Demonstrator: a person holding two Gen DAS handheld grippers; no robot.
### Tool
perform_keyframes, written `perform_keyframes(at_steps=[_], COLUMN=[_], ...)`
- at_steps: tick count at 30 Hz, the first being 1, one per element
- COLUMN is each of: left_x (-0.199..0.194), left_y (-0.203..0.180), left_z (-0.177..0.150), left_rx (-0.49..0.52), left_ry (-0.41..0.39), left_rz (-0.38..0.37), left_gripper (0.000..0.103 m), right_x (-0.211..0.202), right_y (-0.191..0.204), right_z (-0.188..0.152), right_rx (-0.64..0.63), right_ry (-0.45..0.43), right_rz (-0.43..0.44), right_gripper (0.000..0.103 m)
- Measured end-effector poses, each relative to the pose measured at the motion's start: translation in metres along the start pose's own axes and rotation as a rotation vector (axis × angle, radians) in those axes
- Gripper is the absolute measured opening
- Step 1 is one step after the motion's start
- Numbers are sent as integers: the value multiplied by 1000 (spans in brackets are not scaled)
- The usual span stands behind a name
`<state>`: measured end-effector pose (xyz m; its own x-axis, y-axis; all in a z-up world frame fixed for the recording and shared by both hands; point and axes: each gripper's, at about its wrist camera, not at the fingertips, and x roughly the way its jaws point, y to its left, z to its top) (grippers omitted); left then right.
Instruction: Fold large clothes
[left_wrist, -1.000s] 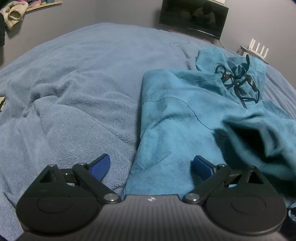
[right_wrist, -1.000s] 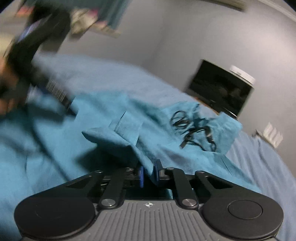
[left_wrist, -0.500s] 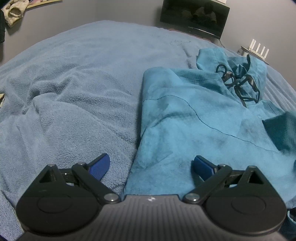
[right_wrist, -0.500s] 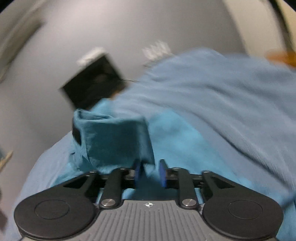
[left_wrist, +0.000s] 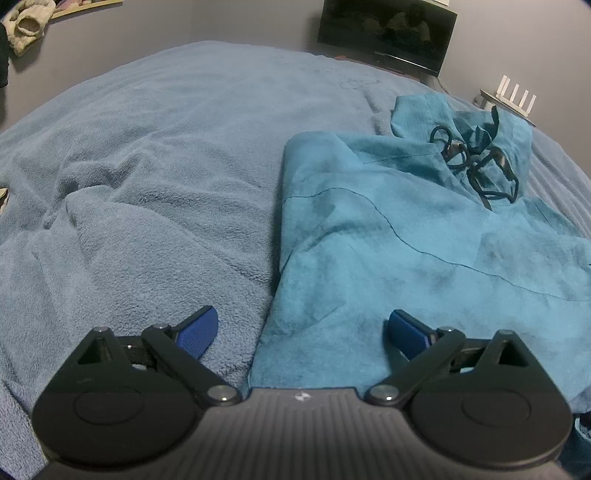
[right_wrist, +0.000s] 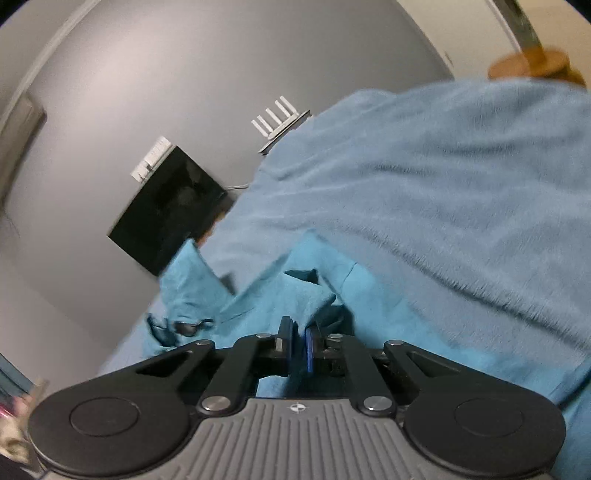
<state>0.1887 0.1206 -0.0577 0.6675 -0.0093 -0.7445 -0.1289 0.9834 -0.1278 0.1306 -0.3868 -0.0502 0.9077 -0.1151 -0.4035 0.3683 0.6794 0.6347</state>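
Note:
A teal hoodie (left_wrist: 406, 240) lies on the blue fleece blanket (left_wrist: 147, 166), hood and dark drawstrings (left_wrist: 476, 162) at the far end. My left gripper (left_wrist: 299, 321) is open low over the hoodie's near left edge, one finger over the blanket, the other over the teal cloth. In the right wrist view, my right gripper (right_wrist: 300, 328) has its jaws closing, and the pads pinch a bunched fold of the hoodie (right_wrist: 314, 295). That view is strongly rolled, with the blanket (right_wrist: 443, 203) filling its right side.
A dark TV screen (left_wrist: 384, 33) stands against the grey wall beyond the bed, and a white router (left_wrist: 513, 98) sits to its right. Both show again in the right wrist view, TV screen (right_wrist: 166, 206) and router (right_wrist: 280, 122). A beige cloth (left_wrist: 26, 22) lies on a shelf at far left.
The right gripper rolled far over and swung sideways, briefly widening and then pinching the teal cloth again. The sleeve has left the left view's right side. The left gripper stayed put.

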Motion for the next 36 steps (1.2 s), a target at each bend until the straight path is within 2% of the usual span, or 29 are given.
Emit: perform_keyframes(at_steps=[3,4,6,8,10,13,16,18,20,22,26,29,32,36], left_x=[1,0,-3,-7,-16,-36,-64,-83,-99,-116,-151,-175,-207,-246], left_y=[-1,-1,0,1,5,12,17,20,21,20,19,18,14,24], left_z=[-1,-1,-2,-3,-4,-6,-12,-19,-26,-34,-37,-36,-39,-51], left_rx=[5,5,-2,-16,-46,-103,-161,-205,-230,-224,-164,-66,85,232], left_ry=[3,0,-6,-17,-40,-92,-150,-160,-140,-99,-59,-4,-26,-45], left_rz=[8,7,6,5,8,9,-13,-94,-185,-233,-287,-314,-283,-302], left_gripper=[99,99,99,99,99,99,99,99,99,99,99,99,99,99], right_x=[24,32,40,35,22,4,-8,-21,-36,-55,-103,-140,-170,-211], right_y=[0,-4,-8,-2,5,9,8,1,-2,0,12,21,26,32], right_z=[-5,-10,-17,-16,-17,-16,-8,-5,0,5,25,43,61,73], right_rx=[-89,-102,-97,-113,-148,-160,-104,-50,-12,-6,-71,-153,-251,-451], right_ry=[127,182,229,215,174,136,117,99,89,89,75,41,75,92], right_rz=[-149,-206,-199,-176,-161,-150,-144,-115,-78,-28,113,182,239,261], right_gripper=[27,40,51,78,89,92,96,97,97,97,100,102,102,102])
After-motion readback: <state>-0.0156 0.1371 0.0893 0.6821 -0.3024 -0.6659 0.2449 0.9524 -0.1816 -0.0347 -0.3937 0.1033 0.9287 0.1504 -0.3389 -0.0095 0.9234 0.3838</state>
